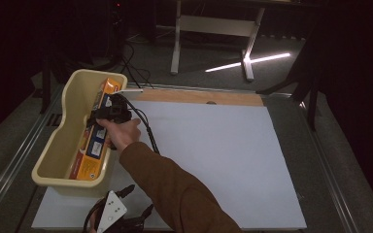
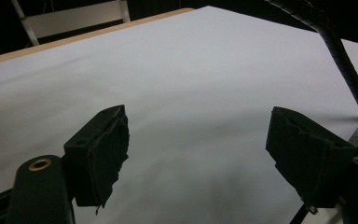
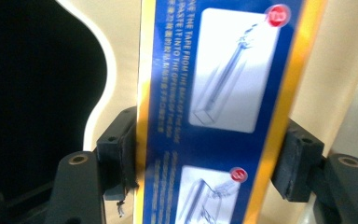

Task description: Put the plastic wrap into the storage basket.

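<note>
The long yellow-edged blue box (image 3: 214,112) standing between the right gripper's fingers (image 3: 116,158) carries white capital print running lengthwise just above the left finger; what can be read is roughly "...VE THE TAPE FROM THE BACK OF THE", then "PASTE IT INTO THE OPENING OF THE...", with a smaller line beside them too blurred to make out. Two red round step badges sit on the box's drawn panels, one far above the right finger and one level with the fingers, their numbers unreadable.
</note>
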